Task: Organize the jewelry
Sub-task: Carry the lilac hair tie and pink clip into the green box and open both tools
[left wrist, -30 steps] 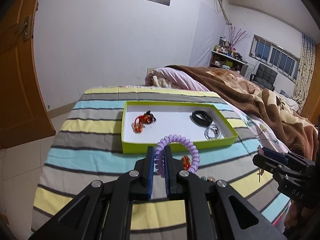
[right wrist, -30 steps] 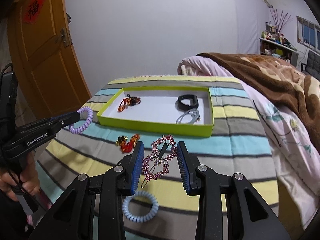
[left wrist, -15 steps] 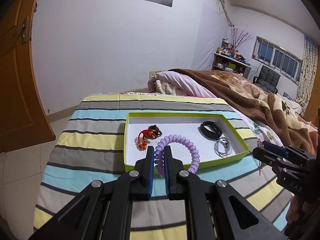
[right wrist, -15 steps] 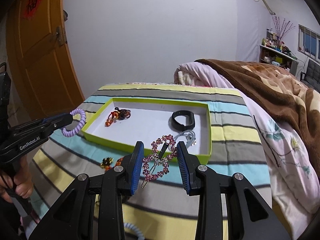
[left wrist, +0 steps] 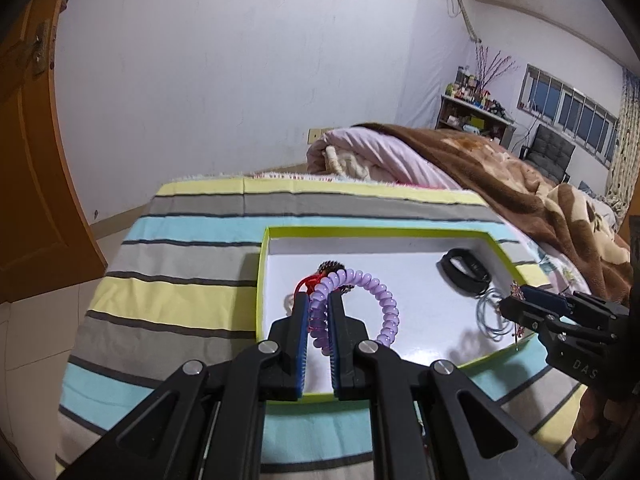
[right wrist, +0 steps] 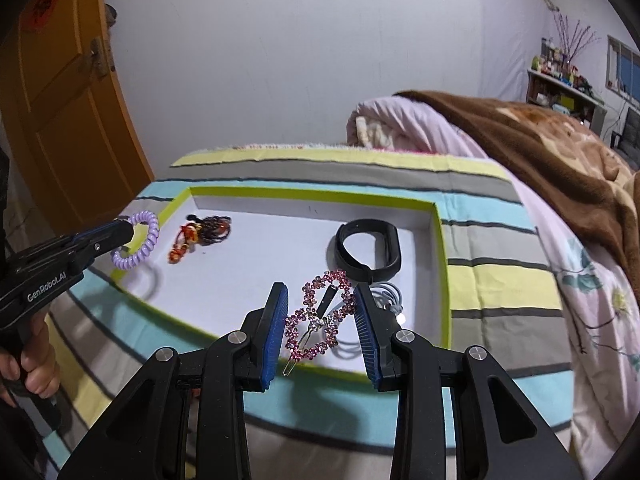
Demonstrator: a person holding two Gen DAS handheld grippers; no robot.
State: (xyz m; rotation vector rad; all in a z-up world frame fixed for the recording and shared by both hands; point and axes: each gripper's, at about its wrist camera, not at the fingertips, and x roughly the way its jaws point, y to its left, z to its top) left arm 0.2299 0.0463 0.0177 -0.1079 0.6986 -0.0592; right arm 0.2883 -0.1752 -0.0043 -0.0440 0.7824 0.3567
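Note:
My left gripper [left wrist: 319, 312] is shut on a purple spiral hair tie [left wrist: 374, 298] and holds it above the front left of a green-rimmed white tray [left wrist: 360, 233]; it also shows in the right wrist view [right wrist: 120, 236]. My right gripper [right wrist: 320, 312] is shut on a pink heart-shaped rhinestone hair clip [right wrist: 320, 316], held over the tray's [right wrist: 304, 194] front right part. In the tray lie a red beaded bracelet [right wrist: 202, 232], a black band [right wrist: 366, 250] and a grey cord loop [right wrist: 386, 294].
The tray sits on a striped cloth [left wrist: 192, 264] over a bed. A brown blanket [right wrist: 540, 144] and pink quilt [left wrist: 372, 156] lie to the right and behind. An orange door [right wrist: 60, 92] stands at the left.
Both grippers moved forward from above the cloth to over the tray, each still holding its item. The loose pieces on the cloth have dropped out of view.

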